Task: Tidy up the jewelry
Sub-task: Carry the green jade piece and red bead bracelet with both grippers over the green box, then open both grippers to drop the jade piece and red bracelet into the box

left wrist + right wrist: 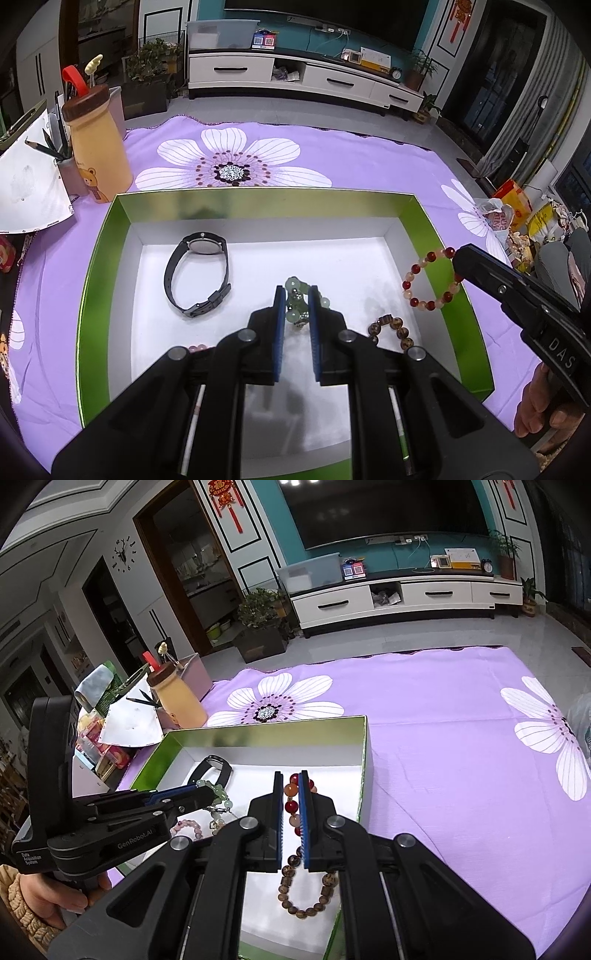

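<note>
Jewelry sits in and over a green box [99, 258] with a white floor, on a purple cloth with big white flowers [332, 147]. The left gripper [297, 295] has its blue pads squeezed on a green bead bracelet [295, 286], low over the middle of the box. The right gripper [291, 794] is clamped on a red and peach bead bracelet [291, 806], which hangs in the air over the right wall of the box.

On the box floor lie a black watch [197, 273] at the back left, a brown bead bracelet [391, 326] near the right wall, and a pink bead bracelet [188, 827] at the front left, partly hidden behind the left gripper. The brown bracelet lies just under the red one.

Beside the box, at the back left, stand a yellow bear bottle [98, 147] with a brown lid and a cup of pencils [68, 168]. A white paper [29, 188] lies next to them. Both hands [40, 897] grip the tool handles.
</note>
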{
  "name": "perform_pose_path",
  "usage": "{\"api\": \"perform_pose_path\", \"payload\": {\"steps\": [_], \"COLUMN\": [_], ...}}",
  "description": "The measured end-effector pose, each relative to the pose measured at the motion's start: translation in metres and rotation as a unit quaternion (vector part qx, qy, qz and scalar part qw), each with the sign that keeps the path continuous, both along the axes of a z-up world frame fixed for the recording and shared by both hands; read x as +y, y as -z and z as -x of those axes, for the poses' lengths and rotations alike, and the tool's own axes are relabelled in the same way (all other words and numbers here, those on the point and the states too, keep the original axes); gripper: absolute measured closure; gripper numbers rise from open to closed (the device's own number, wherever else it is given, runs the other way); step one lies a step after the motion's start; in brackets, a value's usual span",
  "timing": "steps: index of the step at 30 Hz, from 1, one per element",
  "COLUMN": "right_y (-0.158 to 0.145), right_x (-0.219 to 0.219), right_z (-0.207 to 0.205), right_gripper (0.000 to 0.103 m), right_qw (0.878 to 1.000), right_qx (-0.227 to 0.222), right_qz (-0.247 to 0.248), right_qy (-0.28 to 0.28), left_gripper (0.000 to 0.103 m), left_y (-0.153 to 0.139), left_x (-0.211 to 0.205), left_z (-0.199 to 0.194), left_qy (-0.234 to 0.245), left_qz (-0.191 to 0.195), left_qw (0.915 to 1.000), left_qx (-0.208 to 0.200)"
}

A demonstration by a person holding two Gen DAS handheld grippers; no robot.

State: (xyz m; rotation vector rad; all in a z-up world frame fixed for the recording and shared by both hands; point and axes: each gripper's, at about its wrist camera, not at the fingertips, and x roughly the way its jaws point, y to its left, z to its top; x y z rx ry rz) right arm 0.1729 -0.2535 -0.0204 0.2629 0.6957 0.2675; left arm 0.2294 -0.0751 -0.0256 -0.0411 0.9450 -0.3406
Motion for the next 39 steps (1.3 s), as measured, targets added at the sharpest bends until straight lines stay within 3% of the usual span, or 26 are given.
{"api": "perform_pose_path", "payload": {"steps": [23,25,33,35,37,39], "right_y": [-0.001,-0.002,-0.007,-0.008,-0.01,-0.011], "right_x": [0.001,0.001,-0.007,-0.01,-0.012,-0.015], "right_z": [-0.001,0.0,0.011,0.017,0.022,0.028], "right_gripper": [0.095,0.089,0.081,0.073,0.071,0.062], "right_qw": [1.0,1.0,1.0,1.0,0.999,0.999], "right_qx": [0.001,0.0,-0.006,-0.007,-0.008,-0.011], "right_qz": [0.019,0.02,0.009,0.005,0.001,-0.002], "right_qy": [0.006,0.008,0.021,0.027,0.031,0.037], "left_gripper": [0.091,0.089,0.056,0.054,0.044,0.039], "left_y": [-0.004,-0.005,-0.015,-0.019,-0.023,-0.027], "left_x": [-0.001,-0.002,0.002,0.002,0.003,0.004], "left_z": [-0.003,-0.002,0.004,0.007,0.011,0.015], "left_qy": [-0.007,-0.008,-0.014,-0.014,-0.015,-0.016], "left_qz": [-0.005,-0.005,0.0,0.001,0.001,0.002], "left_qw": [0.9999,0.9999,0.9997,0.9997,0.9996,0.9994], "left_qx": [-0.007,-0.008,-0.018,-0.021,-0.025,-0.03]}}
